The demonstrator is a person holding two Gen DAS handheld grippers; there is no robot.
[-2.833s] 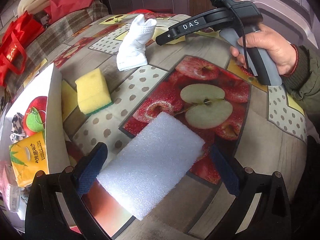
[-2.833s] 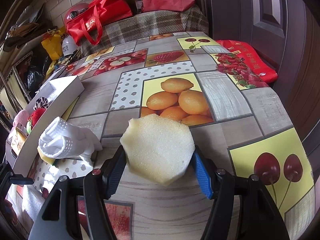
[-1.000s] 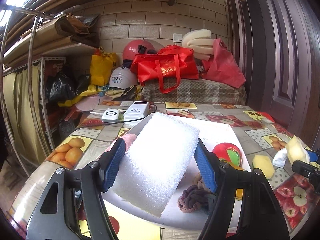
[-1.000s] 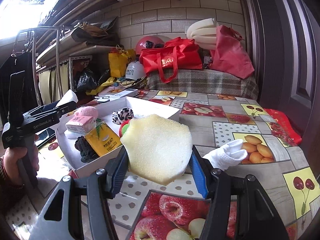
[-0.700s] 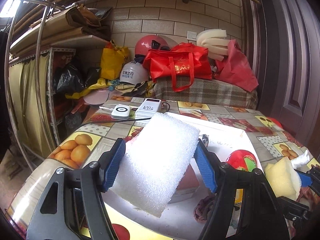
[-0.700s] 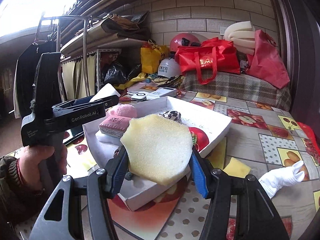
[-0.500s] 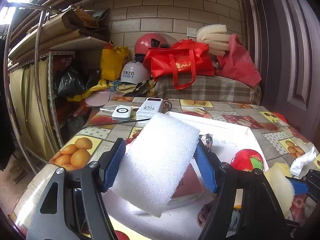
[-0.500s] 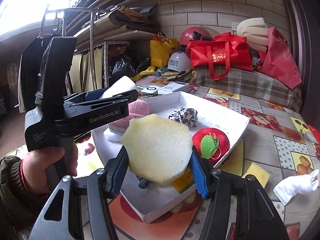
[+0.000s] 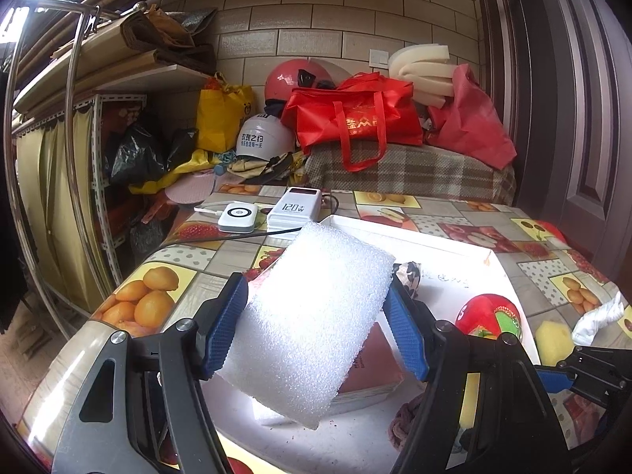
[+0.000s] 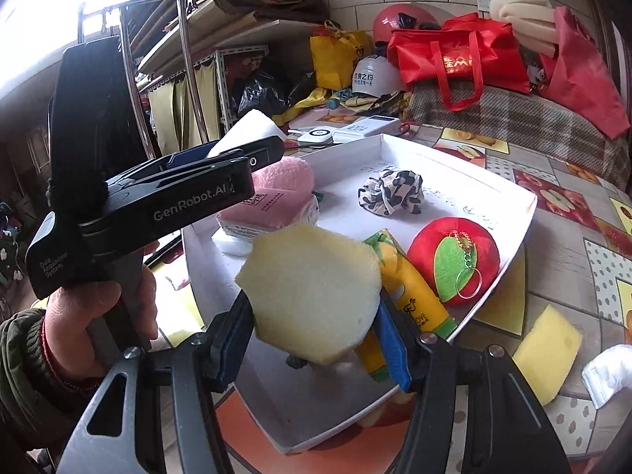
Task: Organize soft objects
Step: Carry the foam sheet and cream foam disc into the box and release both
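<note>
Left gripper [image 9: 316, 328], in its own wrist view, has its blue pads [image 9: 227, 326] pressed on either side of a white foam block [image 9: 312, 324], jaws roughly half spread. The block tilts, its upper end leaning toward the far right, and hangs over the near end of a white tray [image 9: 446, 247] on the fruit-print table [image 9: 158, 276]. Under it in the tray lie a pink packet [image 9: 371, 371] and a white foam piece [image 9: 264, 409]. A red plush apple [image 9: 488, 314] sits at the tray's right side, and a patterned scrunchie [image 9: 409, 272] peeks out behind the right finger. At the right edge the right gripper's tip [image 9: 584, 367] enters with a yellow sponge [image 9: 553, 341]; a white glove [image 9: 600, 316] lies on the table beyond. Two white chargers [image 9: 272, 211] rest past the tray.

Right wrist view: the right gripper [image 10: 316, 331] clamps a rounded yellow sponge [image 10: 312, 292] between its blue pads, jaws under half open, held above the tray's [image 10: 509, 193] near part. In the tray are a pink towel [image 10: 282, 175], the pink packet [image 10: 264, 213], the scrunchie [image 10: 391, 191], the plush apple [image 10: 454, 260] and a yellow tissue pack [image 10: 410, 292]. A hand [image 10: 87, 308] at left holds the left gripper [image 10: 252, 138], with the white block [image 10: 249, 128] in its jaws, over the tray's left rim. On the table to the right lie a square yellow sponge [image 10: 547, 351] and the glove [image 10: 606, 371].
</note>
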